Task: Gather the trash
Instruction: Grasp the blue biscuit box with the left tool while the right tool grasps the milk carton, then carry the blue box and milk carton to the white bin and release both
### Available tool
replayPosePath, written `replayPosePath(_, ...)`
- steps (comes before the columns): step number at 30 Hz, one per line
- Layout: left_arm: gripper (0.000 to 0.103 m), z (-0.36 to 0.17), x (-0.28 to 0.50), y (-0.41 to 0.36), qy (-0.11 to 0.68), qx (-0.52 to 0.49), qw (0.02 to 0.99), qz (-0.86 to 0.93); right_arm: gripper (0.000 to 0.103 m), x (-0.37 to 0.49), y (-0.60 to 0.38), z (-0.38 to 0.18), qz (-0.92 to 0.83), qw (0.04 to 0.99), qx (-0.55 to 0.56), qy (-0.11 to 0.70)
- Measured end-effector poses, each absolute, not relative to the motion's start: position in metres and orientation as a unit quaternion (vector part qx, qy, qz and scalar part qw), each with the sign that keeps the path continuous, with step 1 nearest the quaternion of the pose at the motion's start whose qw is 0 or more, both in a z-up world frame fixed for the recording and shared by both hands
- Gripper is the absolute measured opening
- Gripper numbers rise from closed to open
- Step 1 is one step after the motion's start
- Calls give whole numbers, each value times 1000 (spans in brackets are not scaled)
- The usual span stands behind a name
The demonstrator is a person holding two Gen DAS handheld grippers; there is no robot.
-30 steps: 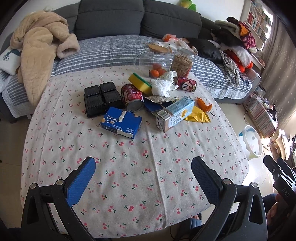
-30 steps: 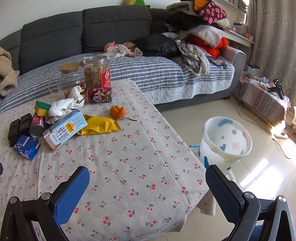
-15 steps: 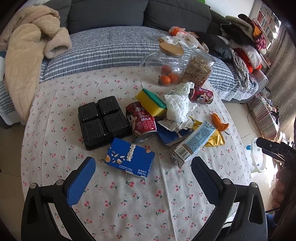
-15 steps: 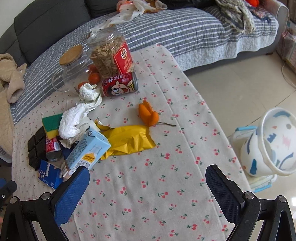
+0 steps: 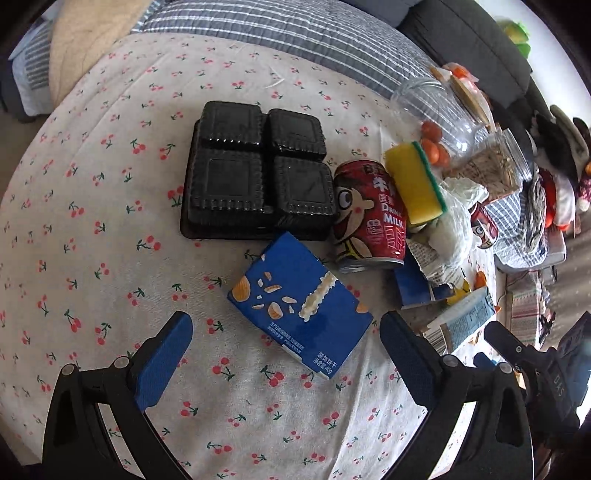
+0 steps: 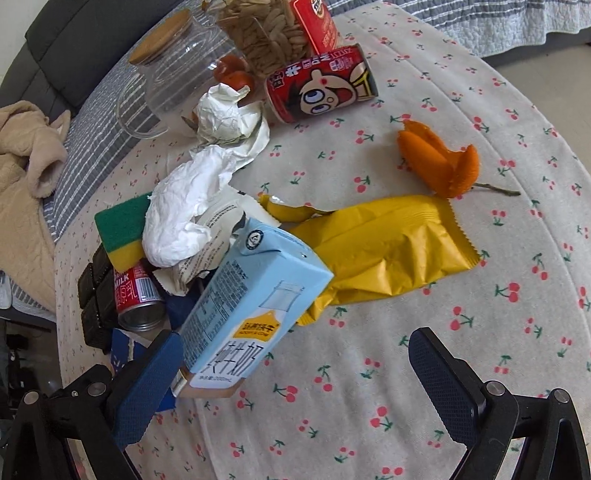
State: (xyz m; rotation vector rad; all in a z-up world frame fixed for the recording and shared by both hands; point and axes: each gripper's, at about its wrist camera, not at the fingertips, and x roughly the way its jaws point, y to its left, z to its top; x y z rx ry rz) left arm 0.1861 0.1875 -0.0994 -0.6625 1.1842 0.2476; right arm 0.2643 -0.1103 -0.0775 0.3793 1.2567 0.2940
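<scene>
My left gripper (image 5: 282,334) is open just above the cherry-print tablecloth (image 5: 92,229), its fingers either side of the near end of a blue biscuit box (image 5: 299,302). Beyond the box lie a black plastic tray (image 5: 255,173) and a red milk can (image 5: 369,218) on its side. In the right wrist view my right gripper (image 6: 295,354) is open, and its left finger touches a light blue milk carton (image 6: 251,306). A yellow wrapper (image 6: 380,243), orange peel (image 6: 439,162), crumpled white paper (image 6: 188,206) and a second red can (image 6: 321,88) lie beyond.
A yellow-green sponge (image 5: 415,181), a glass jar (image 6: 177,77) holding small oranges and a jar of seeds (image 6: 269,33) stand at the far side. A striped sofa cover (image 5: 295,33) and beige blanket (image 6: 22,158) lie past the table edge.
Both grippers have moved forward and down toward the table. The left one now frames the blue box; the right one has reached the light blue carton. The bin has left the right view.
</scene>
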Motion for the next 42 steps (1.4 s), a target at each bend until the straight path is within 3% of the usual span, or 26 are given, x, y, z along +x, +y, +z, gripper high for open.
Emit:
replayPosePath(7,101,-125,203,178,562,-326,752,106,85,275,-86,-103,128,766,207,595)
replayPosePath(9,98,-130,207,171,566,-318,753,106,78,273,-83,-104,142,763,224,589)
replayPosePath(10,96,-131,209,169,567,-308,756,109,69,272,-83,-101,150,762,229,587)
replayPosePath(12,91,-130,212,165,561,-291,766,118,64,270,-82,-96,158,765,224,582)
replayPosePath(14,74,-127,211,168,549,-302,771,119,61,267,-87,-93,163,766,232,577)
replayPosePath(16,49,-126,205,175,538,-323,770,119,58,263,-94,-92,172,759,244,578)
replayPosePath(20,28,-121,199,182,527,-328,775,117,57,254,-104,-82,184,766,236,569)
replayPosePath(24,0,-114,189,181,522,-327,780,109,53,247,-114,-75,191,767,246,561)
replayPosePath(29,4,-112,180,177,534,-324,773,109,53,236,-121,-68,191,773,236,557)
replayPosePath(30,16,-112,181,175,536,-319,772,119,53,234,-123,-67,189,775,233,556)
replayPosePath(31,43,-112,180,173,539,-317,770,125,53,232,-124,-65,188,777,230,554)
replayPosePath(33,72,-111,183,172,526,-339,772,113,53,229,-129,-62,187,781,222,553)
replayPosePath(36,73,-104,189,165,501,-339,787,122,53,226,-130,-60,189,781,214,555)
replayPosePath(40,79,-120,212,146,552,-274,776,138,53,223,-132,-57,193,783,202,555)
replayPosePath(42,80,-121,216,145,536,-275,785,142,53,221,-134,-55,191,788,194,553)
